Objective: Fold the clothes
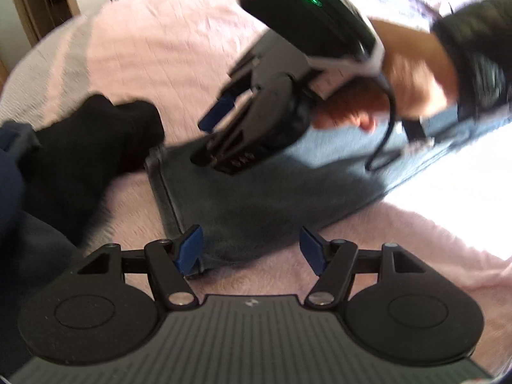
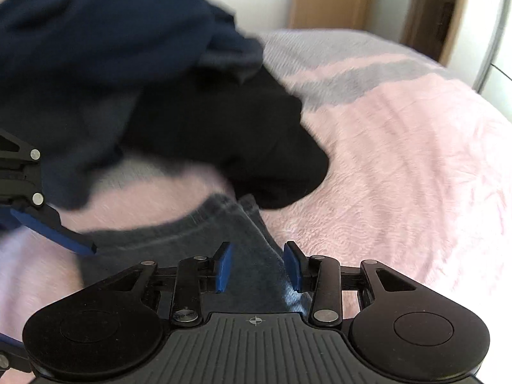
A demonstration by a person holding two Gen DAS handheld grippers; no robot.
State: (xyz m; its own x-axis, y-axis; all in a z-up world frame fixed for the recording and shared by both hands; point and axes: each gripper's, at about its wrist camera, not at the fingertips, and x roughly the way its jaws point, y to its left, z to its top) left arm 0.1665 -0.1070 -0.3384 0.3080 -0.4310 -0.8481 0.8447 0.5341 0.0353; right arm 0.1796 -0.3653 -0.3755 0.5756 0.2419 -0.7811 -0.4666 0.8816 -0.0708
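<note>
Two pairs of tongs work here over a grey-blue denim garment [image 1: 256, 192] that lies flat on the pink fluffy bed cover [image 1: 160, 48]. Our left tongs [image 1: 252, 249] stand wide apart just at the hem, with nothing between the blue pads. Our right tongs [image 2: 257, 267] are narrower but also not closed, and the denim edge passes between them without being pinched (both views are blurred, so we judge this with care). A black crumpled cloth [image 2: 230, 140] and a dark navy garment [image 2: 96, 38] lie piled just beside the denim corner. We think the risk is to catch only one layer of the hem, or to drag the black cloth into the fold, because it lies so near.
</note>
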